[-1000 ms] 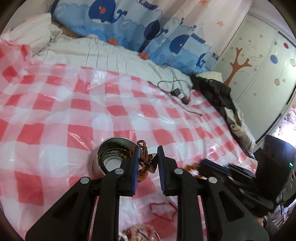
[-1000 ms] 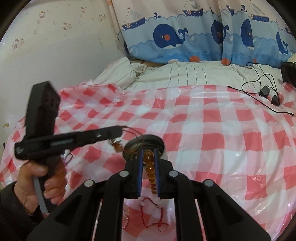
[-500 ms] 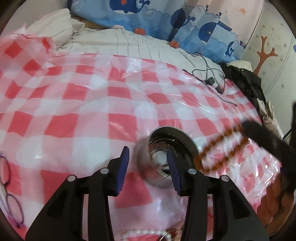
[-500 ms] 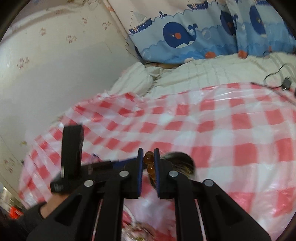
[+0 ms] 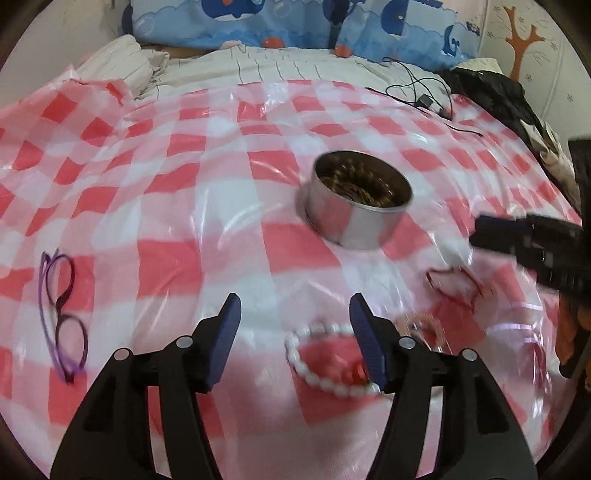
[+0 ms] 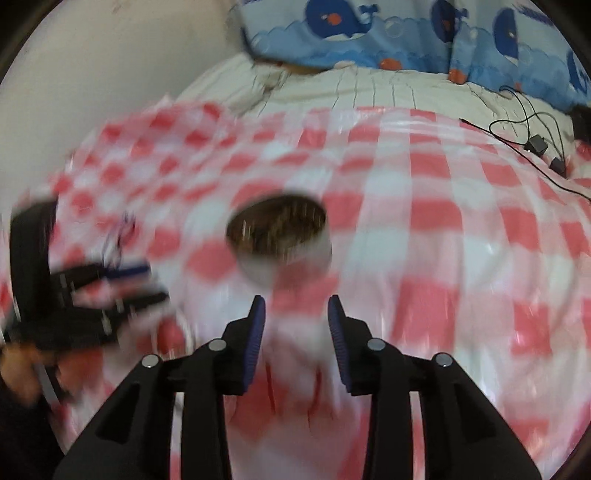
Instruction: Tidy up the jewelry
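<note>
A bed (image 5: 303, 66) fills both views, covered by a red-and-white checked plastic sheet (image 5: 177, 206), with whale-print blue pillows (image 6: 351, 33) along the far edge. Only the left wrist view shows the wardrobe door with an orange tree decal (image 5: 524, 33) and a heap of dark clothing (image 5: 498, 92) at the right; only the right wrist view shows the plain pale wall (image 6: 110, 74) at the left. A black charger cable (image 5: 417, 92) lies on the striped bedding in both.

Near the middle of the sheet stands a round metal tin (image 5: 356, 203), its open top showing brown beads and gold-coloured pieces inside. The right wrist view is blurred, so the tin (image 6: 282, 243) is a smear there.

The left tool (image 5: 295, 332) hovers with its blue-padded fingers spread wide and nothing between them. Just below it on the sheet lies a white bead bracelet (image 5: 317, 365), its right side passing behind the right finger. A thin red cord bracelet (image 5: 454, 288) lies right of that, below the tin. Purple glasses (image 5: 62, 314), sharp only in the left view, lie well apart at the left.

The right tool (image 6: 297, 314) is also spread, empty, just short of the tin.
</note>
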`<state>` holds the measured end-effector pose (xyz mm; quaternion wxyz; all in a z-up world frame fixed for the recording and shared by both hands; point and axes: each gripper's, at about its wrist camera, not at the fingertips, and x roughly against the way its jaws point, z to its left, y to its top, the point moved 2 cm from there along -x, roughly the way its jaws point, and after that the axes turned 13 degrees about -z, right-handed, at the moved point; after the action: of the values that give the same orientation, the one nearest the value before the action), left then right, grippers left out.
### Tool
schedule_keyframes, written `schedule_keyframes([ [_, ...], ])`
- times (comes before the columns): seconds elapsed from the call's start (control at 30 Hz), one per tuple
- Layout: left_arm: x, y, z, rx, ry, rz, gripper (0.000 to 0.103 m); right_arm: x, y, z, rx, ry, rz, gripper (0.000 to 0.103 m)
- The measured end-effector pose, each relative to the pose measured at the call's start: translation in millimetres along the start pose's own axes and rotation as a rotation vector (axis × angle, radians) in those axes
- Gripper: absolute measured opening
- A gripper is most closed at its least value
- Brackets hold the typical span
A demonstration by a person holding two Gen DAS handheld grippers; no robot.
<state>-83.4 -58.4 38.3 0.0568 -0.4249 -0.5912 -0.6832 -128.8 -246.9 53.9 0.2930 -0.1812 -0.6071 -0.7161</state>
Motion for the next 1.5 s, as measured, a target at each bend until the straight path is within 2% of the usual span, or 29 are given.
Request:
schedule_keyframes([
  [0.13,16,-15,-24,-0.076,-0.031,-0.034,0.059,0,-30,8,0.054,-0.020,0.057,0.037],
  [0.2,18,-19,-36,-0.126,-0.045,-0.042,0.059,-7,-34,11,0.090,-0.045,0.067,0.040],
  [0.27,18,-23,-48,-0.168,-0.067,-0.042,0.059,-13,-37,12,0.131,-0.073,0.079,0.046],
  [0.4,15,-27,-65,-0.207,-0.109,-0.054,0.059,-22,-44,7,0.134,-0.082,0.108,0.047],
  [0.53,6,-26,-72,-0.242,-0.104,-0.064,0.059,-21,-41,2,0.117,-0.095,0.097,0.022],
  [0.57,2,-26,-74,-0.254,-0.109,-0.053,0.056,-20,-40,-2,0.102,-0.095,0.095,0.016],
  [0.6,-1,-27,-74,-0.261,-0.113,-0.047,0.038,-19,-39,-6,0.082,-0.090,0.091,0.013],
  [0.67,-7,-30,-74,-0.270,-0.124,-0.014,0.015,-17,-37,-11,0.050,-0.078,0.085,0.008],
  [0.73,-4,-28,-71,-0.248,-0.155,-0.019,0.007,-15,-35,-14,0.027,-0.067,0.078,0.007],
  [0.8,0,-24,-65,-0.199,-0.187,-0.031,0.007,-14,-33,-13,0.024,-0.062,0.070,0.006],
  [1.0,17,-5,-32,0.039,-0.286,-0.114,0.007,-4,-23,-15,-0.002,-0.048,0.020,0.005],
  [1.07,19,-2,-21,0.090,-0.279,-0.129,0.007,-3,-22,-15,-0.003,-0.037,0.013,0.005],
  [1.17,12,-3,-9,0.115,-0.225,-0.117,0.007,-5,-23,-10,0.021,-0.028,0.017,0.007],
  [1.2,9,-3,-5,0.128,-0.212,-0.110,0.007,-7,-24,-8,0.027,-0.027,0.027,0.011],
  [1.27,4,-4,3,0.150,-0.190,-0.091,0.007,-11,-27,-5,0.047,-0.046,0.036,0.054],
  [1.3,2,-5,5,0.154,-0.180,-0.084,0.007,-11,-28,-3,0.067,-0.057,0.035,0.057],
  [1.4,-3,-7,8,0.154,-0.154,-0.064,0.007,-16,-32,0,0.101,-0.070,0.053,0.057],
  [1.43,-4,-9,8,0.151,-0.148,-0.059,0.007,-21,-35,-1,0.103,-0.072,0.080,0.050],
  [1.47,-5,-10,9,0.149,-0.143,-0.051,0.007,-24,-38,-2,0.108,-0.075,0.098,0.034],
  [1.5,-6,-11,9,0.149,-0.140,-0.047,0.007,-25,-40,-3,0.115,-0.084,0.108,0.030],
])
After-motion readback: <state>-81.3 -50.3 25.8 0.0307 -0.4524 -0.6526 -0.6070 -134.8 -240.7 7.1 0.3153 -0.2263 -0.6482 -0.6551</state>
